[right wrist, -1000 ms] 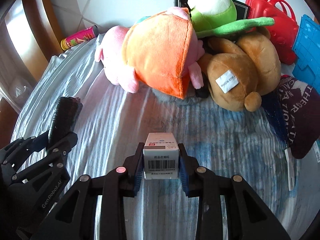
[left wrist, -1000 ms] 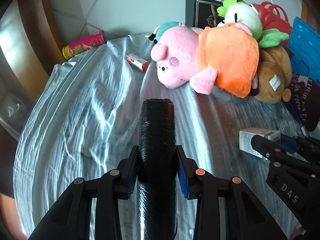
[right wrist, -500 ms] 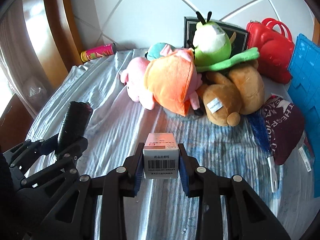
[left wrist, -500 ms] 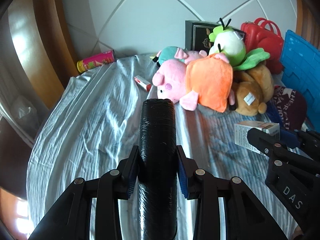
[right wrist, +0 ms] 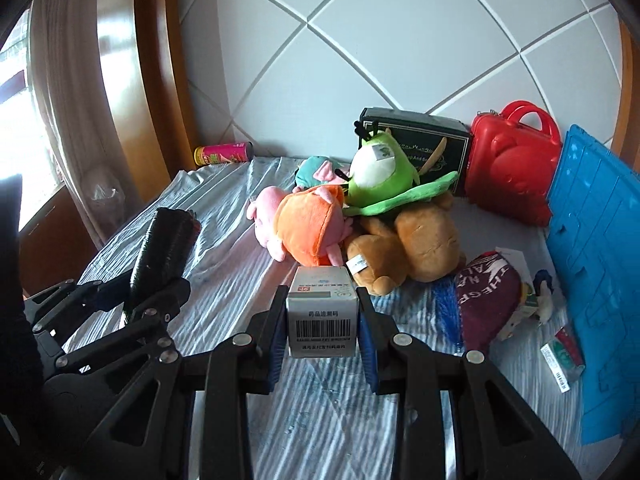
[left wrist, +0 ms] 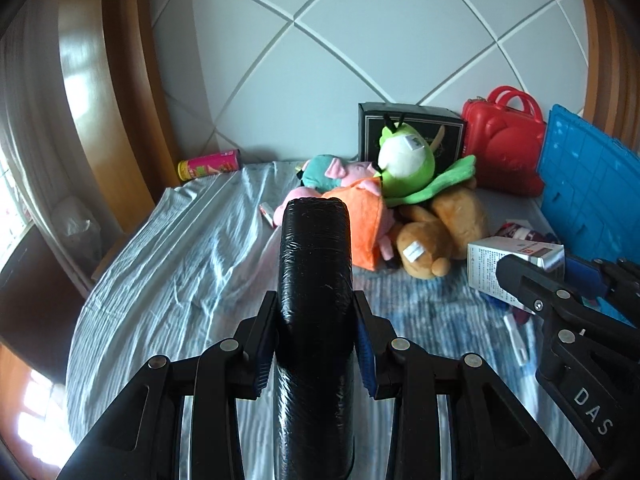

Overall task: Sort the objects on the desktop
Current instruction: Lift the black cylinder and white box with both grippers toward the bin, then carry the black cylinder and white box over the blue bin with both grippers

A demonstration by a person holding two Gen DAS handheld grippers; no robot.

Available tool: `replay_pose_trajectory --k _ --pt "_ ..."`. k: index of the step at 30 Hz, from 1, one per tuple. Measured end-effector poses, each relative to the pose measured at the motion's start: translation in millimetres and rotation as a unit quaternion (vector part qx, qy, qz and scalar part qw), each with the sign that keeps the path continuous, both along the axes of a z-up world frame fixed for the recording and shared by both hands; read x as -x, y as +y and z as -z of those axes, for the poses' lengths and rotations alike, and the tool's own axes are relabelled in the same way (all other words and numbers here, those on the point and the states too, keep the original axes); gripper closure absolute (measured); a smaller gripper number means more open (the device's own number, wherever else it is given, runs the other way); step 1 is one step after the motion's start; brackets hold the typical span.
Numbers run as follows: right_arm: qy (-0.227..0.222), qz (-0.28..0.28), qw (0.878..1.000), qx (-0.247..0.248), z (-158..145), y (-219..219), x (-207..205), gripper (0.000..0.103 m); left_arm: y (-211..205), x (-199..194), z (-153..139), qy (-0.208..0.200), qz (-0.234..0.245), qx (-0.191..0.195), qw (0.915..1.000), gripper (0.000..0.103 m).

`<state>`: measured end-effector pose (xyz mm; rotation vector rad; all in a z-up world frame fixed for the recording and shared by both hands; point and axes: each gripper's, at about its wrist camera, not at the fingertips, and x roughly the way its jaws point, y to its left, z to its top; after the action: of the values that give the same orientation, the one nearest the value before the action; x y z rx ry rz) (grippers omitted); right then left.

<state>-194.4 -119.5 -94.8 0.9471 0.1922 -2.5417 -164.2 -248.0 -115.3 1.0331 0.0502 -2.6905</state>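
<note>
The left tool (left wrist: pixel 314 344) is clamped on a black wrapped roll (left wrist: pixel 314 292) that juts forward between its fingers. The right tool (right wrist: pixel 322 334) grips a white barcoded box (right wrist: pixel 322 312), both held above the striped bed sheet (right wrist: pixel 224 280).

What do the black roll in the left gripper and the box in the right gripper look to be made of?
Black roll: looks like glossy plastic film wrapped tight, with shiny highlights and fine wrinkles; what is under the wrap is hidden. Box: appears to be thin matte printed cardboard, judging by its crisp folded edges and barcode. The left gripper and the right gripper are each clamped on theirs.
</note>
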Motion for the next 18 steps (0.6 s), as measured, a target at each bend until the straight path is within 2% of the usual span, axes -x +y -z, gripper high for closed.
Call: replay_pose_trajectory --k 5,18 --pt "0.023 0.009 1.0 -0.003 -26 40 -11 0.072 35 -8 -25 0.016 0.005 -0.003 0.9999 0.069" --pt "0.084 0.086 0.993 -0.018 -85 109 -28 0.072 104 -1 -73 0.062 0.08 -0.01 0.9948 0.069"
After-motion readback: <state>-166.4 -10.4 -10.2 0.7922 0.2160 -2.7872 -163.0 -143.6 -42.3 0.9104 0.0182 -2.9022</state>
